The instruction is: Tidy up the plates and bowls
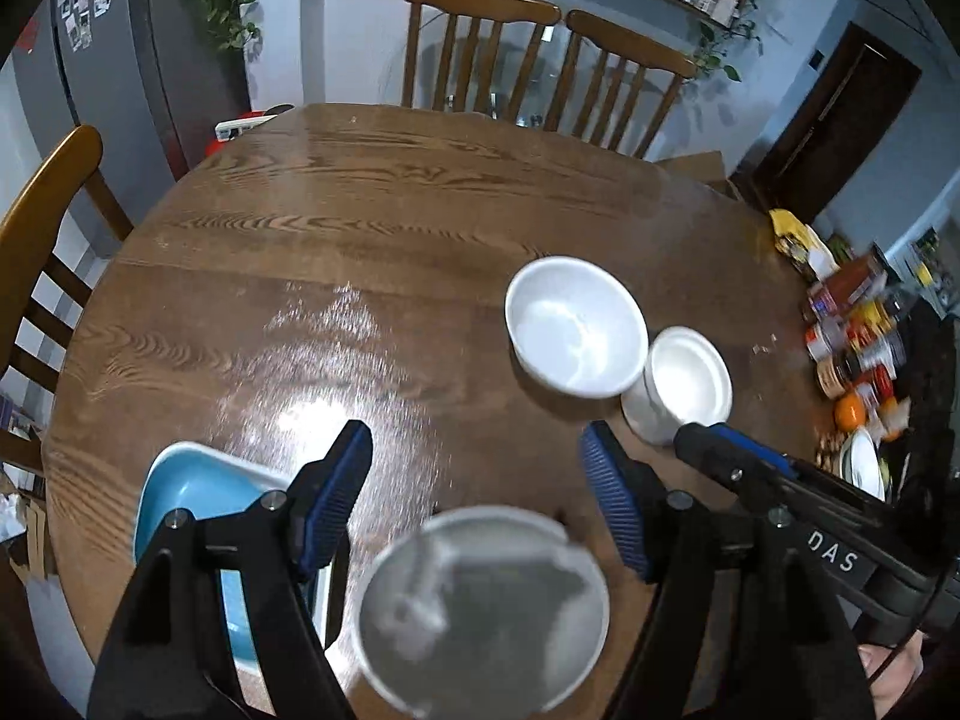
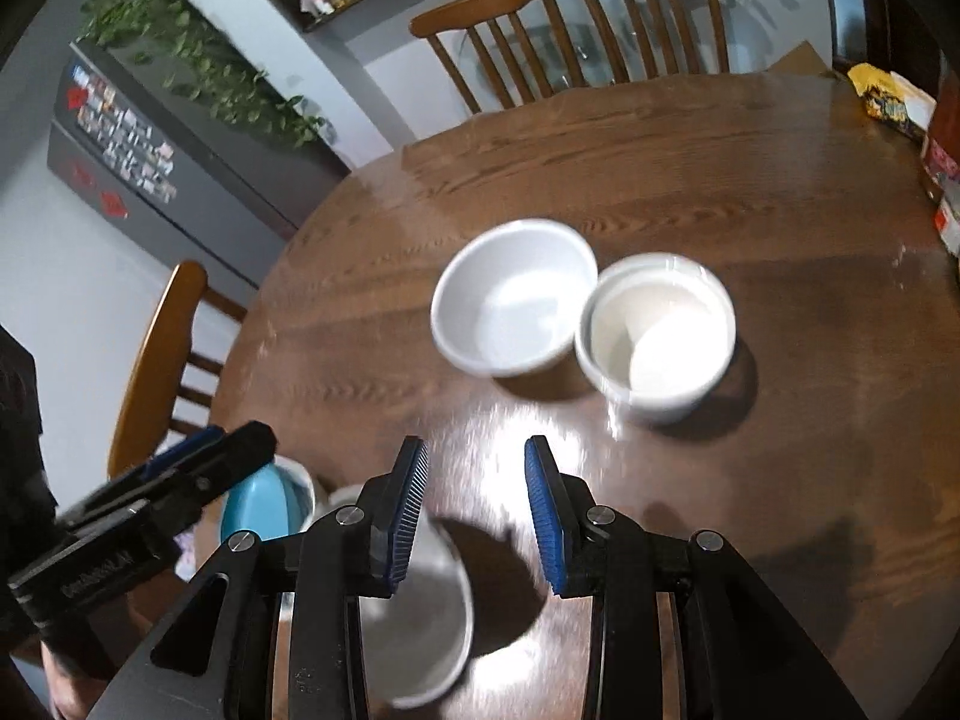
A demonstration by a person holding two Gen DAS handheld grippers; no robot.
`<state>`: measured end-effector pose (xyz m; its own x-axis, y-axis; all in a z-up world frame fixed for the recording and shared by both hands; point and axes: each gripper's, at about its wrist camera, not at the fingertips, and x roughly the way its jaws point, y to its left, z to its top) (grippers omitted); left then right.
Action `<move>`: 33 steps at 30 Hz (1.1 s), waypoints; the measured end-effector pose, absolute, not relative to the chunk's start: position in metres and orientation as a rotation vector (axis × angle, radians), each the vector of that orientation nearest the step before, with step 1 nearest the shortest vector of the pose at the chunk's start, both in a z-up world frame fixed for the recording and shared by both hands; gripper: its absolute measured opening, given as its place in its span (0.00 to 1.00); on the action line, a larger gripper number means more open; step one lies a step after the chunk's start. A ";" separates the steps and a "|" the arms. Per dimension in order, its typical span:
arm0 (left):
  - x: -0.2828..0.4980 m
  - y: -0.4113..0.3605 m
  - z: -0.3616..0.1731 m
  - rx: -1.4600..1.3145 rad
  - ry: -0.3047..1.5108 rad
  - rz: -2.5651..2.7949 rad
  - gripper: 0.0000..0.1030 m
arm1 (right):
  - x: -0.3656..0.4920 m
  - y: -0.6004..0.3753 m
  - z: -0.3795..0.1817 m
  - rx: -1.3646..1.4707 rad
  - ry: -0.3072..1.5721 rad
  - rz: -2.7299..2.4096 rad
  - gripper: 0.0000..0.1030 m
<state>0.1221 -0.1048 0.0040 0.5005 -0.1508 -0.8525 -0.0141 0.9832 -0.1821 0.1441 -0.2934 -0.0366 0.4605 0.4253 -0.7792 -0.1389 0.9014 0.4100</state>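
Both our tongs hang empty above the wooden table (image 1: 360, 228): left gripper (image 1: 477, 492) wide apart, right gripper (image 2: 477, 516) narrower. A grey bowl (image 1: 480, 612) sits below them beside a blue dish (image 1: 192, 498); two white bowls (image 2: 516, 294) (image 2: 657, 330) touch farther off.

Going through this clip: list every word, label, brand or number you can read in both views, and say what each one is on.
"DAS": white letters on the body of the right gripper, seen from the left wrist view.
Light lettering on the body of the left gripper: too blurred to read.
Labels on the jars and packets at the table edge: too blurred.
Fridge notes: too small.
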 end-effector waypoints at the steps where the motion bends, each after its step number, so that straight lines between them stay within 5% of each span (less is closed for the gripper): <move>1: 0.131 -0.108 0.003 -0.177 1.046 -0.083 0.70 | 0.152 -0.294 -0.036 0.290 1.040 0.343 0.33; 16: 0.207 -0.136 -0.053 -0.197 1.167 -0.036 0.67 | 0.266 -0.298 -0.080 0.168 1.139 0.269 0.33; 21: 0.216 -0.139 -0.071 -0.201 1.216 -0.049 0.47 | 0.276 -0.284 -0.092 0.080 1.193 0.300 0.32; 26: 0.218 -0.143 -0.082 -0.191 1.242 -0.091 0.20 | 0.276 -0.278 -0.096 0.054 1.194 0.323 0.08; 33: 0.218 -0.143 -0.079 -0.187 1.228 -0.098 0.17 | 0.270 -0.274 -0.089 0.052 1.173 0.313 0.07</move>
